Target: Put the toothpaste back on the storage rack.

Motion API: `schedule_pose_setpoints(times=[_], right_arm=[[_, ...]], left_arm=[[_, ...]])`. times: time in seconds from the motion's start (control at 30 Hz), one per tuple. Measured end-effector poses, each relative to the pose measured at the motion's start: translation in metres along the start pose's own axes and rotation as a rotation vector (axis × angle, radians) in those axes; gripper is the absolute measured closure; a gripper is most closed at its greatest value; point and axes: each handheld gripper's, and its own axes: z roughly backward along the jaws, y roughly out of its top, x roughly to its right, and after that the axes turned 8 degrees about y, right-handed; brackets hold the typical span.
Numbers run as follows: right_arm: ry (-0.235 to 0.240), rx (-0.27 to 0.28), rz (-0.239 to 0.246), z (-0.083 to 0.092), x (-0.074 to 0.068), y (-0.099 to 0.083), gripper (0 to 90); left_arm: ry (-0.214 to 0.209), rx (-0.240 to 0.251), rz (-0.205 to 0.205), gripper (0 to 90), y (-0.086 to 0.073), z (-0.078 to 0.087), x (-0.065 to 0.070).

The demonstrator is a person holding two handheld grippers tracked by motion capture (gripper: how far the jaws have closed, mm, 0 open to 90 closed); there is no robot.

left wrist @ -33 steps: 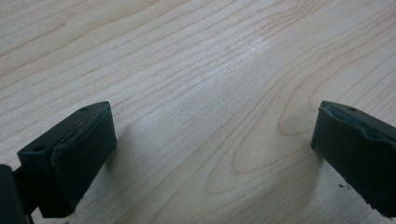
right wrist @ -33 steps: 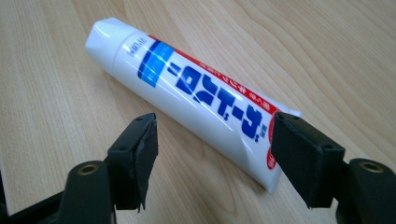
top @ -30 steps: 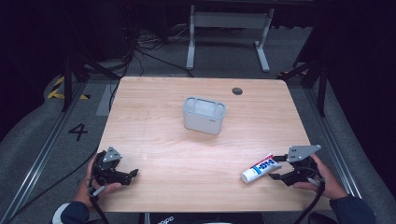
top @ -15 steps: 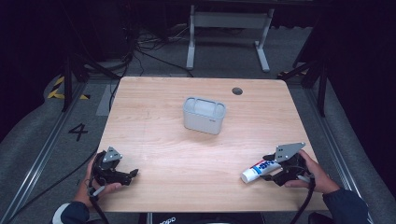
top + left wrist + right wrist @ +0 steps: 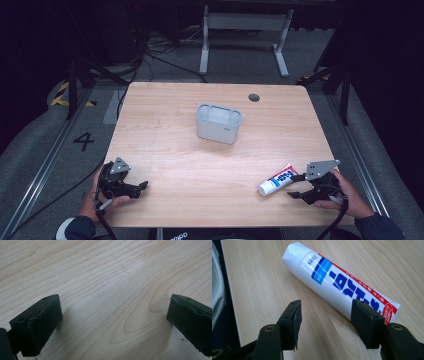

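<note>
A white toothpaste tube (image 5: 277, 180) with blue and red print lies flat near the table's front right. My right gripper (image 5: 292, 186) sits just right of its tail end, low over the wood. In the right gripper view the tube (image 5: 332, 280) runs slantwise ahead, its tail passing behind the right-hand jaw. The right gripper (image 5: 325, 315) is open and its jaws have just been closing, with bare wood between the pads. At the front left my left gripper (image 5: 140, 189) rests still. In its own view the left gripper (image 5: 112, 320) stands wide open over bare table.
A grey rectangular container (image 5: 218, 123) stands upright in the middle of the wooden table (image 5: 170, 140). A dark round hole (image 5: 254, 97) sits near the far edge. Beyond the table are a metal frame and cables on the floor.
The right gripper slid left toward the tube's tail, then drew back to the right, and its jaws stand narrower. The tube and the left gripper have stayed put.
</note>
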Motion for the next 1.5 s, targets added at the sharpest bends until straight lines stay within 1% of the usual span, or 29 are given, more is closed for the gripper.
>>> schedule_pose_setpoints(times=[0.07,0.1,0.13,0.17,0.23,0.27,0.37,0.43,0.5,0.57,0.63,0.7,0.8,0.87,1.0,1.1,1.13,1.33,1.5], right_arm=[[0.020,0.003,-0.004,0.001,-0.001,-0.002,48.4],[0.031,-0.012,-0.007,0.000,-0.002,-0.003,49.9],[0.031,-0.012,-0.007,0.000,-0.002,-0.003,49.9],[0.036,-0.027,-0.004,-0.002,-0.002,-0.003,51.2],[0.036,-0.060,-0.014,-0.006,-0.002,-0.004,51.2],[0.035,-0.079,-0.029,-0.009,-0.001,-0.005,50.3],[0.029,-0.087,-0.047,-0.010,0.003,-0.007,47.8],[0.009,-0.092,-0.070,-0.011,0.006,-0.009,46.4],[0.005,-0.092,-0.078,-0.011,0.007,-0.010,47.1],[0.001,-0.087,-0.095,-0.010,0.011,-0.012,46.7],[-0.009,-0.087,-0.100,-0.010,0.014,-0.012,46.2],[-0.022,-0.084,-0.118,-0.010,0.018,-0.013,46.0],[-0.027,-0.068,-0.144,-0.011,0.026,-0.012,45.2],[-0.035,-0.078,-0.156,-0.013,0.029,-0.010,44.5],[-0.061,-0.079,-0.159,-0.017,0.036,-0.001,45.0],[-0.051,-0.059,-0.163,-0.018,0.040,0.005,44.8],[-0.051,-0.061,-0.168,-0.018,0.041,0.006,44.5],[-0.068,-0.063,-0.160,-0.021,0.043,0.016,44.0],[-0.075,-0.036,-0.173,-0.023,0.045,0.026,43.5]], left_arm=[[0.000,0.000,0.000,0.5,0.000,0.000,0.000],[0.000,0.000,0.000,0.5,0.000,0.000,0.000],[-0.001,-0.002,-0.001,0.5,0.000,0.000,0.000],[0.000,-0.001,0.000,0.5,0.000,0.000,0.000],[0.000,0.000,0.000,0.5,0.000,0.000,0.000],[0.000,0.000,0.000,0.6,0.000,0.000,0.000],[0.000,0.000,0.000,0.5,0.000,0.000,0.000],[0.000,0.000,0.000,0.5,0.000,0.000,0.000],[0.000,0.000,0.000,0.5,0.000,0.000,0.000],[0.000,0.000,0.000,0.5,0.000,0.000,0.000],[0.000,0.000,0.000,0.5,0.000,0.000,0.000],[0.000,0.000,0.000,0.5,0.000,0.000,0.000],[0.000,0.000,0.000,0.5,0.000,0.000,0.000],[-0.001,0.000,0.000,0.5,0.000,0.000,0.000],[-0.002,0.000,-0.001,0.5,0.000,0.000,0.000],[-0.003,-0.002,0.000,0.5,0.000,0.000,0.000],[-0.003,-0.002,-0.001,0.5,0.000,0.000,0.000],[-0.002,-0.001,-0.005,0.4,0.000,0.000,-0.001],[-0.002,0.000,-0.007,0.4,0.000,0.000,-0.001]])
